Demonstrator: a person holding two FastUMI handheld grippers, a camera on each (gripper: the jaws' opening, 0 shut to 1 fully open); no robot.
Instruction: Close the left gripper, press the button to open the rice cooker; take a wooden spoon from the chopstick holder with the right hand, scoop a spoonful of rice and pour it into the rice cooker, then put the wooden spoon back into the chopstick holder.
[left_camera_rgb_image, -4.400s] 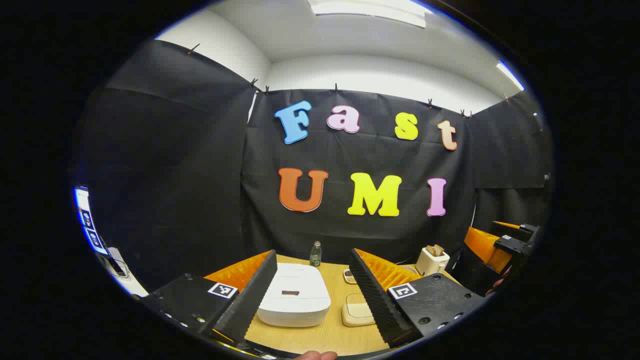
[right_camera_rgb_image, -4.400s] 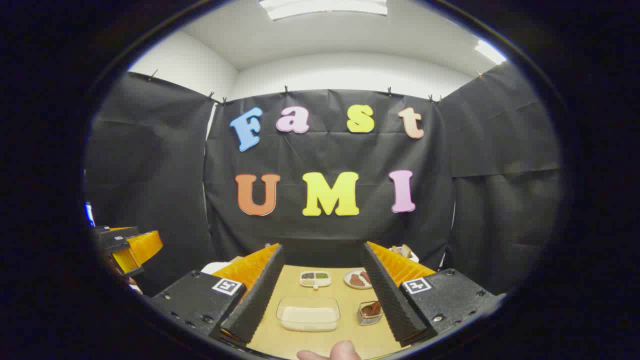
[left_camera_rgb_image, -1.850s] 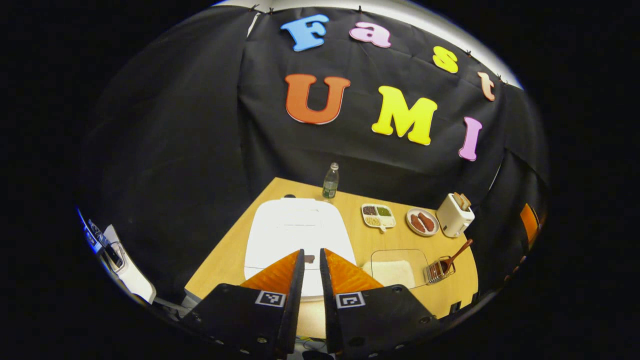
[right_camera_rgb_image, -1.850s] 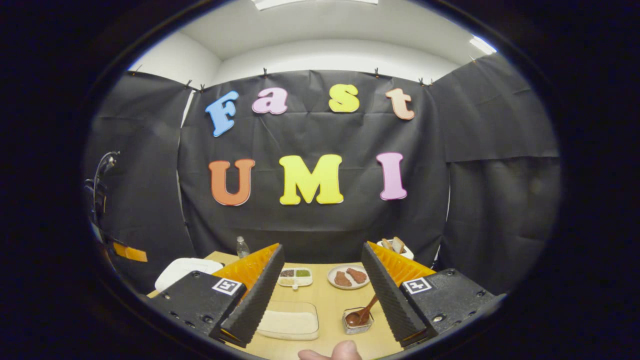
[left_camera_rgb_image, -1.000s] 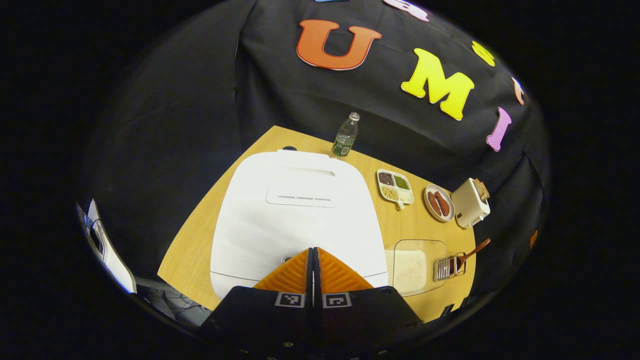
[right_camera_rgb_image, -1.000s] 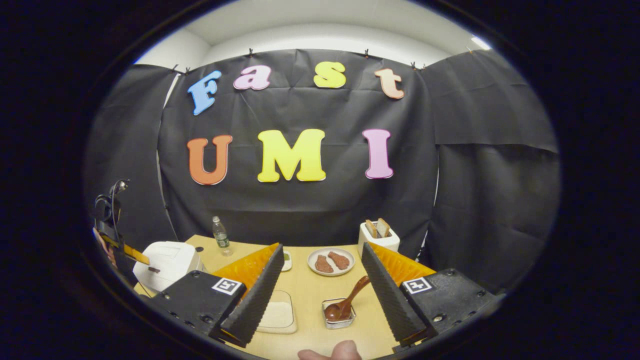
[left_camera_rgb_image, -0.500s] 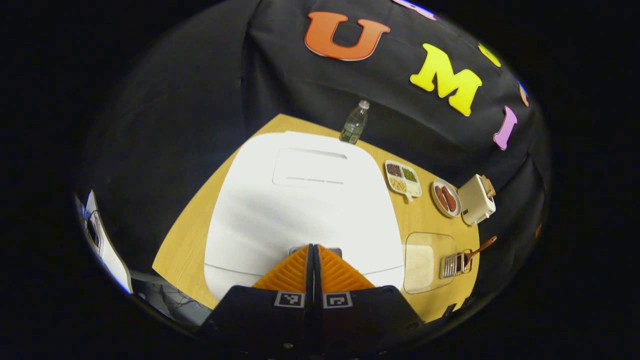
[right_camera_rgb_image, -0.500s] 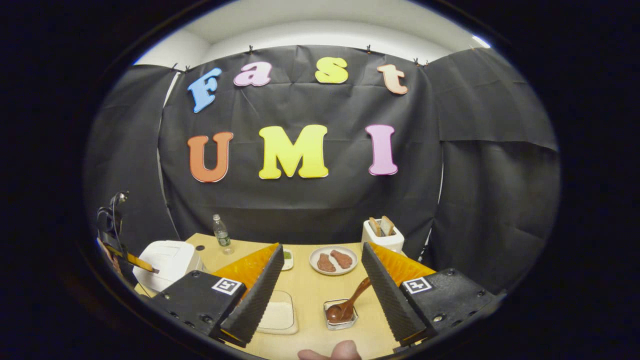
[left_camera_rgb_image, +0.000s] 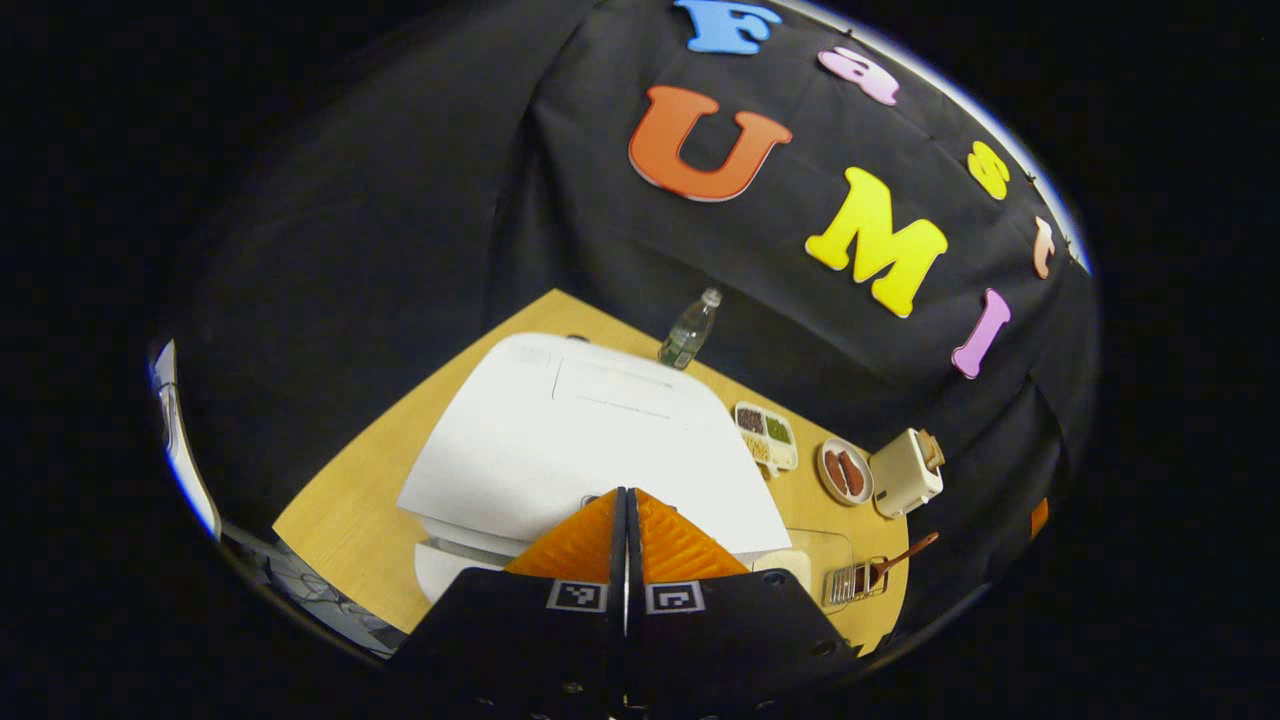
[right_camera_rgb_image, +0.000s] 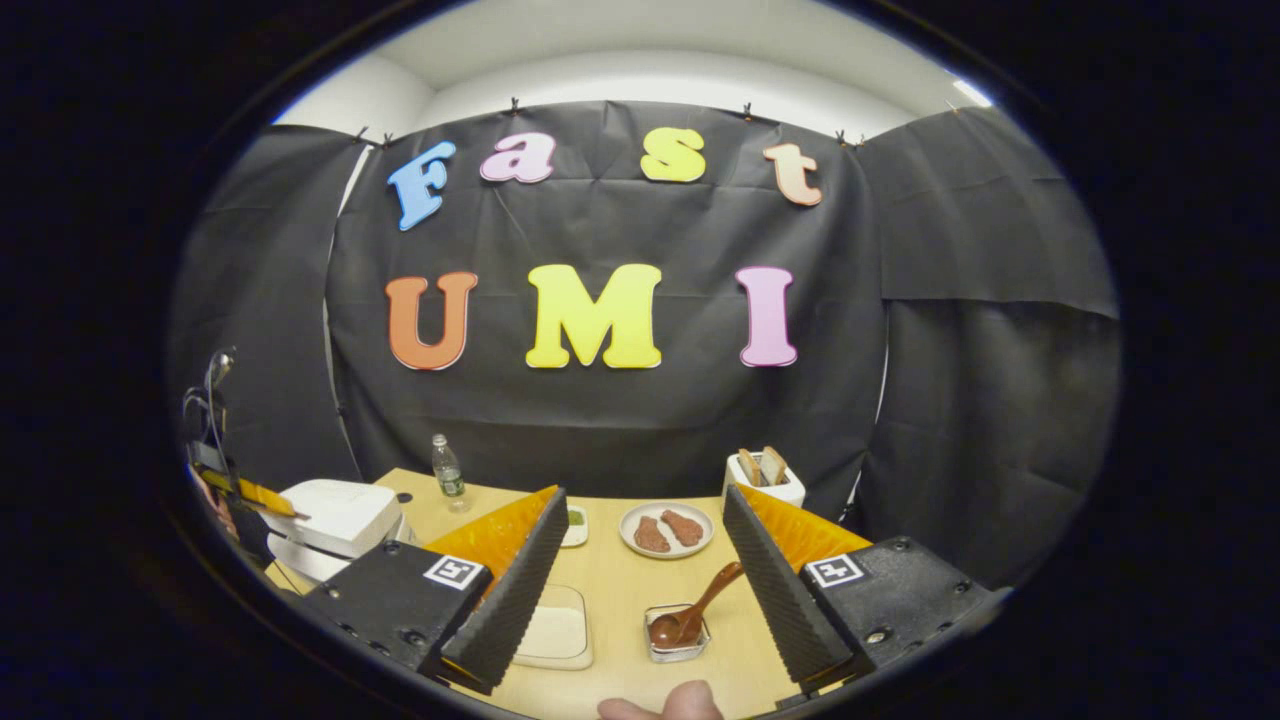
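Holding my left gripper (left_camera_rgb_image: 625, 497) with its fingers pressed flat together and nothing between them, I have its tip at the front edge of the rice cooker's (left_camera_rgb_image: 590, 440) lid, about where the button would be, though the fingers hide it. The lid is tilted up at the front, with a gap showing between it and the white base; from the right gripper view the cooker (right_camera_rgb_image: 335, 520) sits at the far left of the table (right_camera_rgb_image: 620, 590) with that lid raised a little. My right gripper (right_camera_rgb_image: 640, 560) hangs above the near edge of the table, its fingers spread wide and holding nothing. Between them, further off, the wooden spoon (right_camera_rgb_image: 700, 605) leans in the chopstick holder (right_camera_rgb_image: 678, 635), bowl down and handle slanting up to the right. Just left of the holder lies the clear tray of rice (right_camera_rgb_image: 555, 630), partly behind my left finger. Beyond are a plate (right_camera_rgb_image: 665, 530) with two brown pieces, a toaster (right_camera_rgb_image: 765, 478) with bread in it, and a bottle (right_camera_rgb_image: 447, 470) near the wall. My thumb (right_camera_rgb_image: 660, 708) shows at the bottom edge.
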